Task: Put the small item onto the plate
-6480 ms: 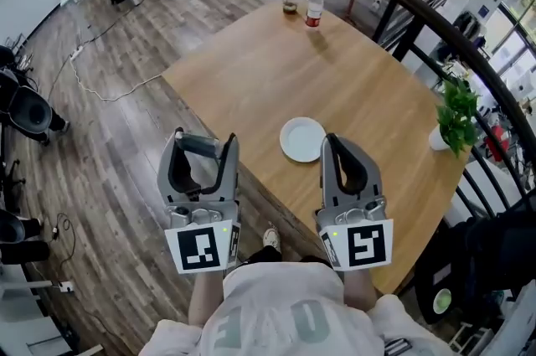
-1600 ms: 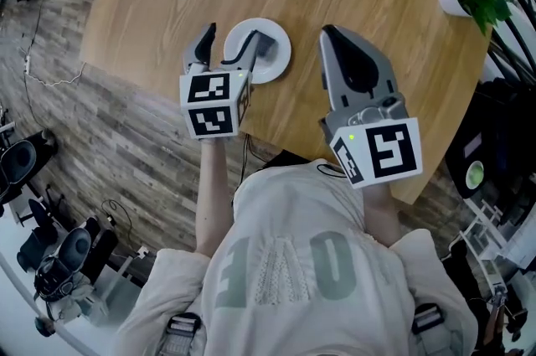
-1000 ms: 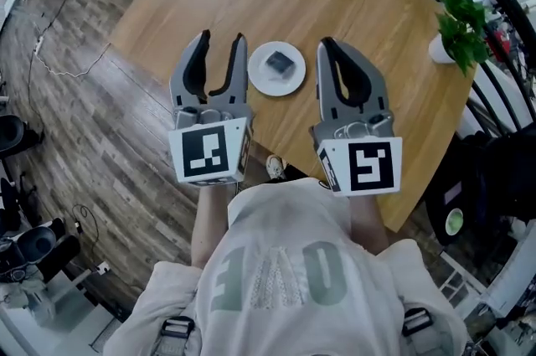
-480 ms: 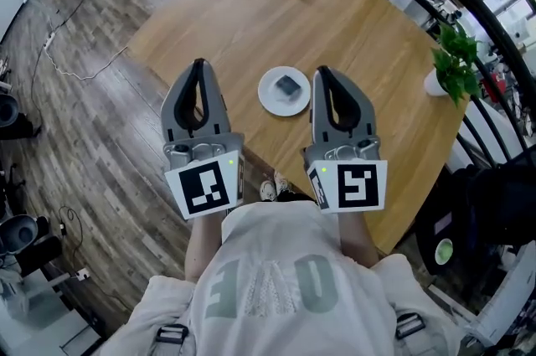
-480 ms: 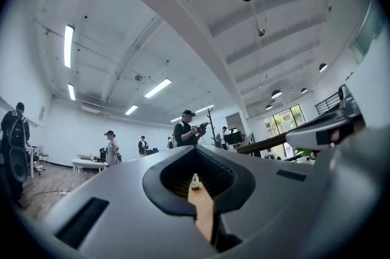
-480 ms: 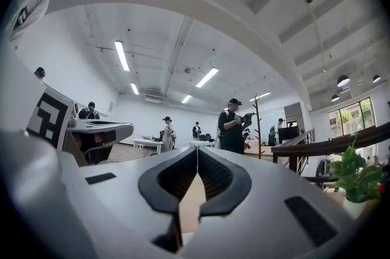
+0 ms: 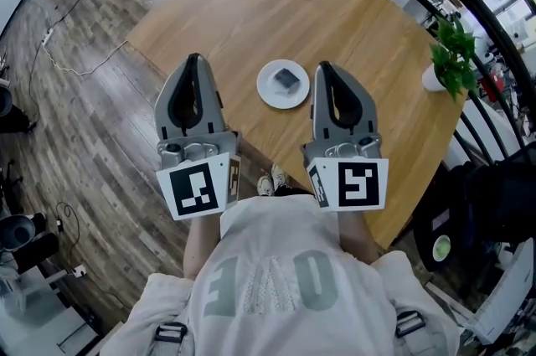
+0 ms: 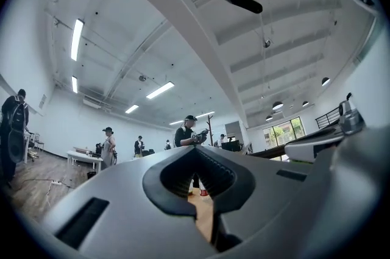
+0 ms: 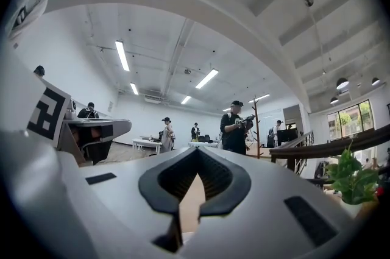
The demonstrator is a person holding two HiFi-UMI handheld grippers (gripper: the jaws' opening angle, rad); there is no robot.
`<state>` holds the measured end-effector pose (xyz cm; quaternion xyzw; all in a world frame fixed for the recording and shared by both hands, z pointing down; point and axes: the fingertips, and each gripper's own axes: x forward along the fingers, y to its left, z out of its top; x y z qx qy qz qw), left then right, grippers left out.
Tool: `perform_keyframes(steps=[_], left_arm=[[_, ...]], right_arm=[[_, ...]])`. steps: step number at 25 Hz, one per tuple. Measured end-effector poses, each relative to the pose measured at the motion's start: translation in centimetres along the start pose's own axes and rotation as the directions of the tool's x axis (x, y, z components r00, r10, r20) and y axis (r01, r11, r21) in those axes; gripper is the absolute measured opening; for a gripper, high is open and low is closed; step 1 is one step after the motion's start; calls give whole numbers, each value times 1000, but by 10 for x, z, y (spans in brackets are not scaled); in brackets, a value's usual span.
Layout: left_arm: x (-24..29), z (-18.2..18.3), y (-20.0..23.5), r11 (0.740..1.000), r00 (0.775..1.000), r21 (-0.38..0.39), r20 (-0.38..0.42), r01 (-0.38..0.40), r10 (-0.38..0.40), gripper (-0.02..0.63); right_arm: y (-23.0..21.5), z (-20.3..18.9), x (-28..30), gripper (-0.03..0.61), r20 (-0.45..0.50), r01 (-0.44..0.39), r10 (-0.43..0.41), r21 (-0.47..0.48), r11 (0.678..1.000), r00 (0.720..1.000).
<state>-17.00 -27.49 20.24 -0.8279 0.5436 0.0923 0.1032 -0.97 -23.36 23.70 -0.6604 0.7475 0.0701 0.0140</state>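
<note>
Head view is showing you holding both grippers up near your body, short of the table (image 7: 251, 19) edge. The job is looking finished, so the step in hand is simply standing clear without disturbing anything.

Starting at the left: your left gripper (image 7: 194, 63) is sitting with its jaws pressed together. The left gripper view is showing nothing between them, only the room beyond. If you are moving it at all, be drawing it toward six o'clock, away from the plate (image 7: 270, 93), which is lying at about two o'clock from its tips.

The small item (image 7: 286, 78) is resting on the plate, near the middle and a touch toward one o'clock. It is reading as a small, dark grey, roughly square, flat piece, lying flat against the white round dish. Finer detail is too small to tell.

Your right gripper (image 7: 325, 68) is likewise closed on nothing, its own view showing bare pads meeting. The plate is lying at about eleven o'clock from its tips and fairly near, so be avoiding any sweep to the left that could nudge the rim. The potted plant (image 7: 452, 53), at two o'clock, is standing well apart.
</note>
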Motion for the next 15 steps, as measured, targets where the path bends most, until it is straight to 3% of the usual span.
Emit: perform_keyframes(steps=[15], left_arm=[[3, -1, -11, 1000, 1000, 24, -18, 14, -13, 9]], right_arm=[[-2, 1, -1, 18, 4, -21, 21, -12, 1000, 1000]])
